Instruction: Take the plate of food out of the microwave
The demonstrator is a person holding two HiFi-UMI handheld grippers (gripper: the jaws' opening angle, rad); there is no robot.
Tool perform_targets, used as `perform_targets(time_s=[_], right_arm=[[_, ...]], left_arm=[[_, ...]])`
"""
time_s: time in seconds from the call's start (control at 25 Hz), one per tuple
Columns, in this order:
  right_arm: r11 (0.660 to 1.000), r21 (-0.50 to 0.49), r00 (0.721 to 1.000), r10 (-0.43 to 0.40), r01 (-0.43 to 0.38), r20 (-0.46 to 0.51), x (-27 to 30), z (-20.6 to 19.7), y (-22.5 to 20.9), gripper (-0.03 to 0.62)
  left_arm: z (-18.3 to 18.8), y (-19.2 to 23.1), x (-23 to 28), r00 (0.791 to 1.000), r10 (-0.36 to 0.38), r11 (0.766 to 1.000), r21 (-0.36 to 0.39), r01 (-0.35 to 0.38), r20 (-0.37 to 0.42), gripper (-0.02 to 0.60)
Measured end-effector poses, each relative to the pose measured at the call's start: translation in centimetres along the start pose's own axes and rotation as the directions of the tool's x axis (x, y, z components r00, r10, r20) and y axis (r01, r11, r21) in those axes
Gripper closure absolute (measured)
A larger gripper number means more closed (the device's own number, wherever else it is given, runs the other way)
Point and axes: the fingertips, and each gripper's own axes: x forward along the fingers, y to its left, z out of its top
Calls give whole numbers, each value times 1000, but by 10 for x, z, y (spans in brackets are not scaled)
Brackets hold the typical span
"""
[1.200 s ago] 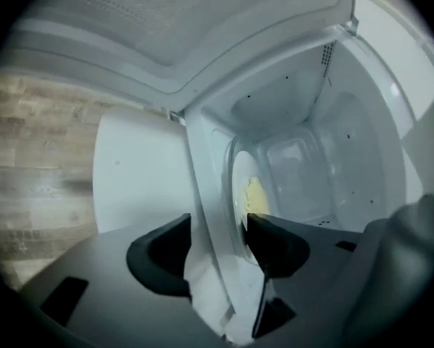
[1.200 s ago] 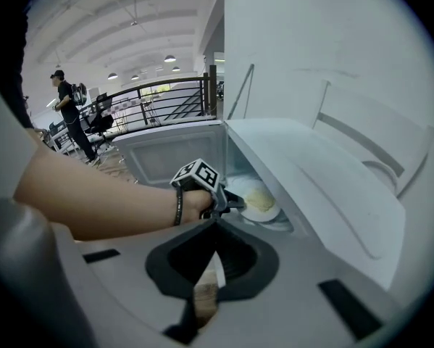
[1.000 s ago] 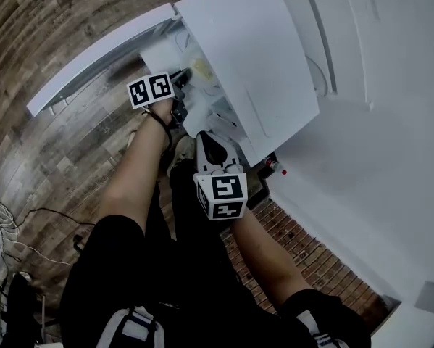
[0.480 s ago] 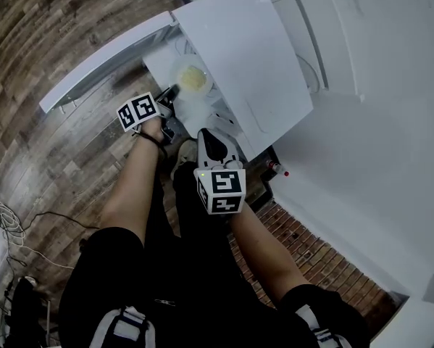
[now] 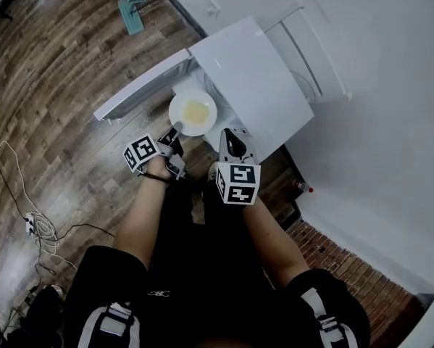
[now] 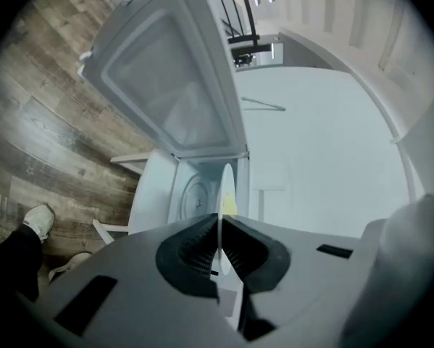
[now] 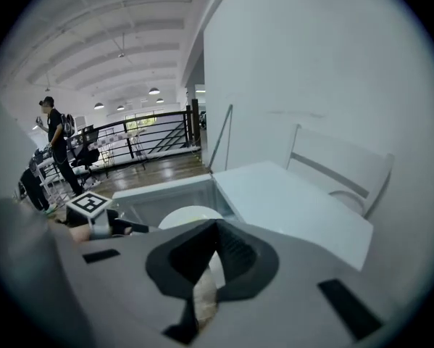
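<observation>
A white plate [image 5: 193,112] with yellow food on it hangs in front of the open white microwave [image 5: 253,85], above its swung-out door [image 5: 140,85]. My left gripper [image 5: 172,132] is shut on the plate's near rim. In the left gripper view the plate [image 6: 224,187] stands edge-on between the pads of the left gripper [image 6: 220,220], with the empty cavity and turntable [image 6: 195,194] behind. My right gripper [image 5: 231,134] hovers shut and empty just right of the plate, near the microwave's front corner. The right gripper view looks past the right gripper [image 7: 217,227] to the plate [image 7: 184,216].
A blue floor tool [image 5: 132,9] lies on the wooden floor at the back. Cables and a power strip [image 5: 28,220] lie at the left. A red-capped bottle [image 5: 301,188] stands by the brick strip. A white rack [image 5: 311,49] flanks the microwave. A person [image 7: 53,133] stands far off.
My left gripper has drawn back out of the microwave cavity with the plate, which now hangs outside the opening. The right gripper has stayed beside it. The head view has pulled back.
</observation>
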Motion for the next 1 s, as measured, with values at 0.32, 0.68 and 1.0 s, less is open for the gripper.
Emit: perform_targets(time_s=[0.32,0.68,1.0], right_arm=[[997,53,982,-64,55,178,-58,90,-25,582],[984,130,937,-156,121,312,-114,140,-68,582],[973,183,896,-201,137,397,-143,171,-94,582]], left_arm=[[-6,-127,-44,997,-66,998,20,66,30,569],[-17,-256,-47,990,-136,986,103,132,28,569],[-38,-325,-41,985,-171,974,151,170,-4,569]])
